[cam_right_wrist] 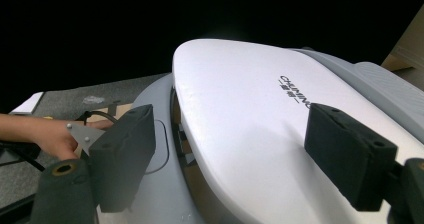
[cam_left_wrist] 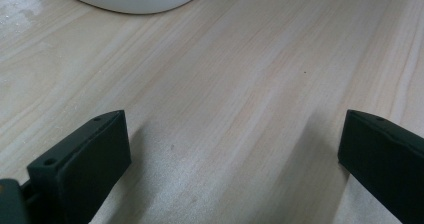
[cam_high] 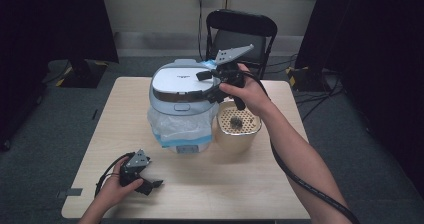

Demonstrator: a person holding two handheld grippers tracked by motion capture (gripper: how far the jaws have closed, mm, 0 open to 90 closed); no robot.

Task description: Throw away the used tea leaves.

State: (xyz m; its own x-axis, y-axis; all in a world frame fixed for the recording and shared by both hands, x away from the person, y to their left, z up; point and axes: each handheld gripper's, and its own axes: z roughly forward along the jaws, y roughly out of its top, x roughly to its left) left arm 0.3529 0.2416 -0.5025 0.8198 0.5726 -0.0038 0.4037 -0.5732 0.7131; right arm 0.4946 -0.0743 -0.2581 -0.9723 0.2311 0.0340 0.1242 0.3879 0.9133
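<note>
We have our right gripper (cam_high: pixel 209 83) up over the white lid (cam_high: pixel 181 83) of the grey bin (cam_high: pixel 175 103), which sits toward the far edge of the counter (cam_high: pixel 240 184), about midway along it. In the right gripper view the fingers (cam_right_wrist: pixel 125 154) stand apart, one on each side of the glossy lid (cam_right_wrist: pixel 240 124), and whether either pad touches it we cannot tell. The lid is smooth, rounded and wedge-shaped, with small dark lettering on top. A thin plastic liner (cam_high: pixel 180 126) bulges out under the bin's rim, clear with a blue band.

Just right of the bin, nearly touching, stands a cream square-sided container (cam_high: pixel 237 129) with a perforated top and something dark inside; it sits right under our right wrist and crowds that side.

Our left gripper (cam_high: pixel 145 183) rests low near the near-left corner, fingers (cam_left_wrist: pixel 85 159) wide apart over bare pale wood grain with nothing between them. The near half of the counter is open room. Beyond the far edge stands a black folding chair (cam_high: pixel 242 31).
</note>
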